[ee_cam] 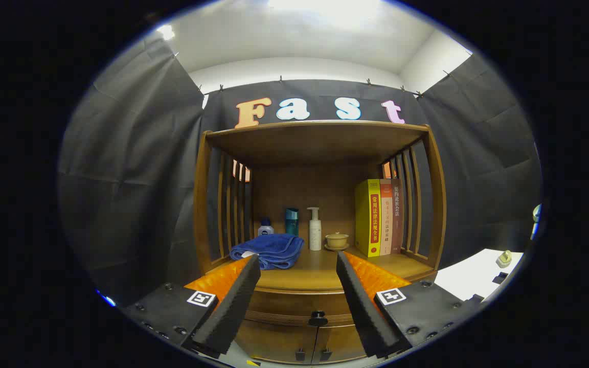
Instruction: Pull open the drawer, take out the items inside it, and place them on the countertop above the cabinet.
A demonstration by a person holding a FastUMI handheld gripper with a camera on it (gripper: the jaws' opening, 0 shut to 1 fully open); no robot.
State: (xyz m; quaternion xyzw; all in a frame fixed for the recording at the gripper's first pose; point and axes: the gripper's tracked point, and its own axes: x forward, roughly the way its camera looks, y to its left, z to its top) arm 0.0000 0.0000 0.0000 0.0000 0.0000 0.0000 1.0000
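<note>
Fingers apart before closed drawer; three books, one towel.

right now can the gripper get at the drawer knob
Probably yes. The gripper has its fingers open and holding nothing, and the knob sits between them a little ahead on the shut drawer, with nothing in between.

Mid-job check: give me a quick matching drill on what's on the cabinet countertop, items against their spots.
Items:
1. blue towel
2. pump bottle
3. books
4. drawer knob

Places:
A. upright against the right-side slats
B. below the countertop, between the open gripper's fingers
C. folded just beyond the left finger
D. mid-back, beside the lidded cup

Pairs: 1-C, 2-D, 3-A, 4-B
</note>
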